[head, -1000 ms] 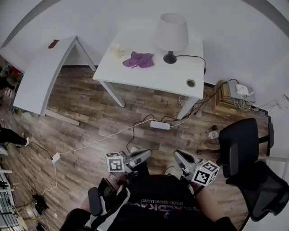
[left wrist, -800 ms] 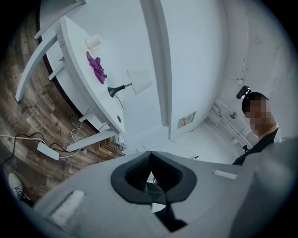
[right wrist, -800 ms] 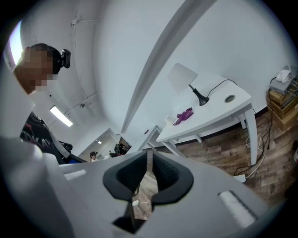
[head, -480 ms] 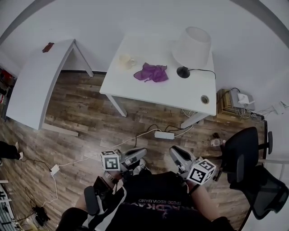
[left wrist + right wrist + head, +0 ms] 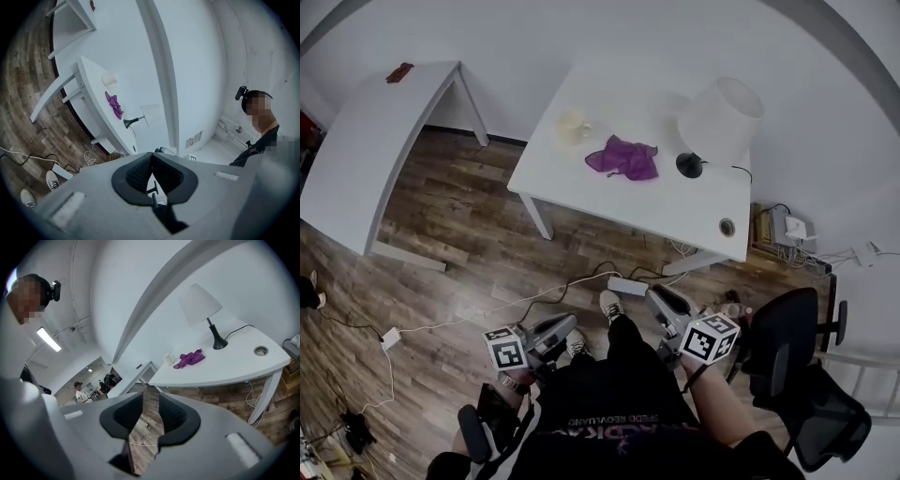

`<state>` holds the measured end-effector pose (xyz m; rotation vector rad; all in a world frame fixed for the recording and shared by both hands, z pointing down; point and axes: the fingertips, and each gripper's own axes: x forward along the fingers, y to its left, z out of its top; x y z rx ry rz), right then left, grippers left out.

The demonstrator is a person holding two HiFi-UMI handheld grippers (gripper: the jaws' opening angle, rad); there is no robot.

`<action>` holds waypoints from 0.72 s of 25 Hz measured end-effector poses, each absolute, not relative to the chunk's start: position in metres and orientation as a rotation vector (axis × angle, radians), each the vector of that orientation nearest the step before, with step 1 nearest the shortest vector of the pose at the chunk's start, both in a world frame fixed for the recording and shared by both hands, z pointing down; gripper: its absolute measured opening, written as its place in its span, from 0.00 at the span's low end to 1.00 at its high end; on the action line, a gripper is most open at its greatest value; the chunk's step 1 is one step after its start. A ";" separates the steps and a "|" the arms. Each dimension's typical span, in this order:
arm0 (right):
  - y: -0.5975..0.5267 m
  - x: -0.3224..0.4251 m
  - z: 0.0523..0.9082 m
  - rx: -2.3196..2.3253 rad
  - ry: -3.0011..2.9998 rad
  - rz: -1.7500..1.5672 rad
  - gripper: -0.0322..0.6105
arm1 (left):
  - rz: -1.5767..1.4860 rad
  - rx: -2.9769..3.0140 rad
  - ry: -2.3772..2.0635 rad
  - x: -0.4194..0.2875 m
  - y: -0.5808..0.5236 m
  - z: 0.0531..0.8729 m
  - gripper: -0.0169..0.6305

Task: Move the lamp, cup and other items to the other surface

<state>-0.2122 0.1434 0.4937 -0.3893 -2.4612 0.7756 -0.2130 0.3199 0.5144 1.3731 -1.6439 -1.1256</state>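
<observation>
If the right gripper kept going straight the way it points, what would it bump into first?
Nothing close. The right gripper, jaws opening and empty, faces wooden floor, then probably the white table; depth is unclear.

the head camera is looking down from high over the wood floor (image 5: pixel 469 216) and white table (image 5: pixel 675 211); both gripper cameras are facing that table from well off, all three sharing its lamp (image 5: pixel 719 117) and purple cloth (image 5: pixel 625 157).

On the surface (image 5: pixel 666 202), the cup (image 5: pixel 573 125) sits left, the cloth (image 5: pixel 625 157) in the middle, the lamp (image 5: pixel 719 120) right; a second surface (image 5: pixel 370 141) stands farther left.
</observation>
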 end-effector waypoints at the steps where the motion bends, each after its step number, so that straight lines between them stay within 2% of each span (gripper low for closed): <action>1: 0.142 -0.224 0.494 -0.406 -2.458 0.767 0.22 | -1.140 1.351 -1.668 -0.216 0.325 0.515 0.02; 5: 0.133 -0.272 0.495 -0.473 -2.451 0.703 0.23 | -1.208 1.246 -1.831 -0.242 0.350 0.506 0.02; 10: 0.113 -0.339 0.503 -0.521 -2.476 0.374 0.27 | -1.277 1.159 -2.001 -0.270 0.363 0.491 0.02; 14: 0.083 -0.396 0.534 -0.501 -2.456 0.075 0.30 | -1.312 1.074 -2.068 -0.276 0.361 0.491 0.02; 18: 0.053 -0.467 0.575 -0.449 -2.376 -0.031 0.34 | -1.308 0.990 -2.099 -0.279 0.362 0.498 0.02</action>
